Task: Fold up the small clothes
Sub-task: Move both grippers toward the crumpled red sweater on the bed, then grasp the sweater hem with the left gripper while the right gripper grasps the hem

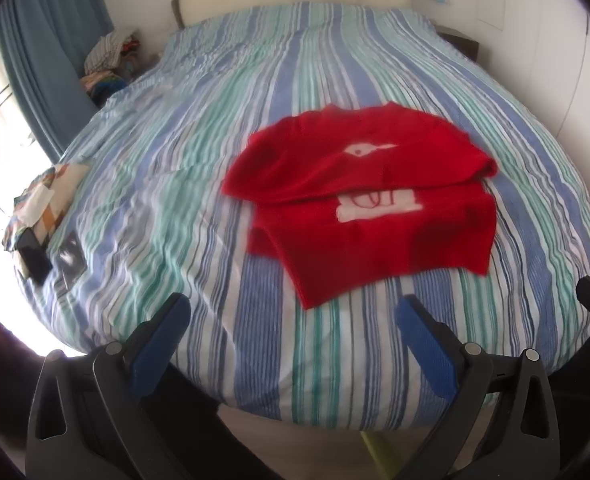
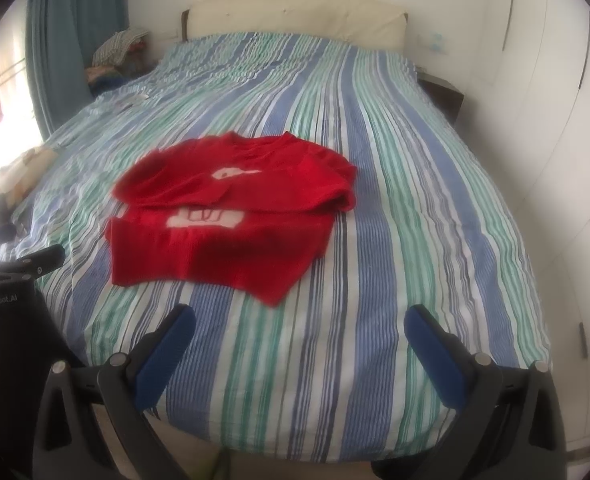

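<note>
**Red sweater partly folded on bed; both tools free**

Task thing: one red sweater (image 1: 371, 196) with a white motif, lying on the striped bedcover (image 1: 199, 152) toward the foot of the bed, nearer the right half as the left wrist view shows it. In the right wrist view it sits left of centre (image 2: 231, 216).

Progress, judged: the upper part with the sleeves looks turned down over the body, making a layered band across the chest; the white motif shows in two separate patches, which fits one fold made. The lower hem lies at an angle with one corner pointing toward the foot of the bed, so the bundle is not yet square. At least one more fold and some straightening seem to remain. Frames are blurred; exact layering cannot be told.

Left tool (image 1: 291, 332): jaws spread wide, holding nothing, above the foot edge just short of the sweater. Right tool (image 2: 299, 340): likewise spread and empty, sweater ahead and to its left.

Surface: soft, wrinkled cover in blue, green and white stripes. Pale headboard (image 2: 295, 16) at the far end. Blue curtain (image 1: 51, 52) by a bright window on the left, a heap of clothes (image 1: 111, 56) beside it. A patterned cloth (image 1: 47, 196) and a dark flat item lie at the bed's left edge. White wardrobe doors (image 2: 555, 120) on the right.
</note>
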The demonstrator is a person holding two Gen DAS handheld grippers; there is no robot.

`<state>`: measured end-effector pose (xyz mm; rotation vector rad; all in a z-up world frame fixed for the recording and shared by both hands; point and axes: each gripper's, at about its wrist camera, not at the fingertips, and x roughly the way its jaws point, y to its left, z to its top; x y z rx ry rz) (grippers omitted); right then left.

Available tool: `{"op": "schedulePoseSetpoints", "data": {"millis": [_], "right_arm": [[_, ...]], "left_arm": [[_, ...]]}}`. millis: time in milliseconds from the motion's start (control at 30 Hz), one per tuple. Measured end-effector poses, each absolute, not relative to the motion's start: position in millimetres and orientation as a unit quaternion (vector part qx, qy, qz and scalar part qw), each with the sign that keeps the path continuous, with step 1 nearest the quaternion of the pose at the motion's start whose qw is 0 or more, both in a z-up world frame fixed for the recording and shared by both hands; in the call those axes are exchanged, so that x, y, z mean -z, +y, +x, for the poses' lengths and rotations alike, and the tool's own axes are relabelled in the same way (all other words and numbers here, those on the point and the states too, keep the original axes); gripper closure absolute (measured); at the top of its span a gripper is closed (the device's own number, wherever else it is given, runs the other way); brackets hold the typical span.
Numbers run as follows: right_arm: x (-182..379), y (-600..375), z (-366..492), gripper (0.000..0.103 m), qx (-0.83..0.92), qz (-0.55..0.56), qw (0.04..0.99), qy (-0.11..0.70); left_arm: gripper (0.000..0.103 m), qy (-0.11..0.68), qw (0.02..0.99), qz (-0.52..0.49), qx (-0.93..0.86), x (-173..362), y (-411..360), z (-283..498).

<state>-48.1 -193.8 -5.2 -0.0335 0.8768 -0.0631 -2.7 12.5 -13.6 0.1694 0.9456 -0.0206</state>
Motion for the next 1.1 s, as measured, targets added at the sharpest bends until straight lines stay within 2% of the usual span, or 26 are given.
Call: {"op": "schedulePoseSetpoints", "data": {"millis": [367, 433, 600, 700, 933, 1100], "right_arm": [[13.0, -214.1, -44.4, 0.0, 0.036, -0.002, 0.922, 0.386], [25.3, -218.6, -40.6, 0.0, 0.022, -0.001, 0.929, 0.37], [77.5, -226.5, -11.0, 0.0, -0.029, 0.051, 0.91, 0.41], [96.0, -229.0, 3.2, 0.0, -0.027, 0.077, 0.895, 0.439], [90.9, -224.9, -4.9, 0.0, 0.035, 0.027, 0.895, 0.444], [87.8, -229.5, -11.4, 0.0, 0.027, 0.052, 0.891, 0.45]], "left_arm": [[0.001, 0.524, 0.85, -0.023, 0.047, 79.2, 77.3, 42.2], [0.001, 0.536, 0.84, -0.05, 0.07, 96.9, 73.1, 52.6], [0.002, 0.544, 0.836, -0.04, 0.061, 125.8, 55.2, 75.5], [0.002, 0.539, 0.839, -0.042, 0.055, 121.1, 56.1, 72.4], [0.001, 0.502, 0.864, 0.004, 0.016, 93.0, 57.6, 54.3], [0.001, 0.494, 0.869, 0.011, 0.005, 83.2, 56.9, 58.2]]}}
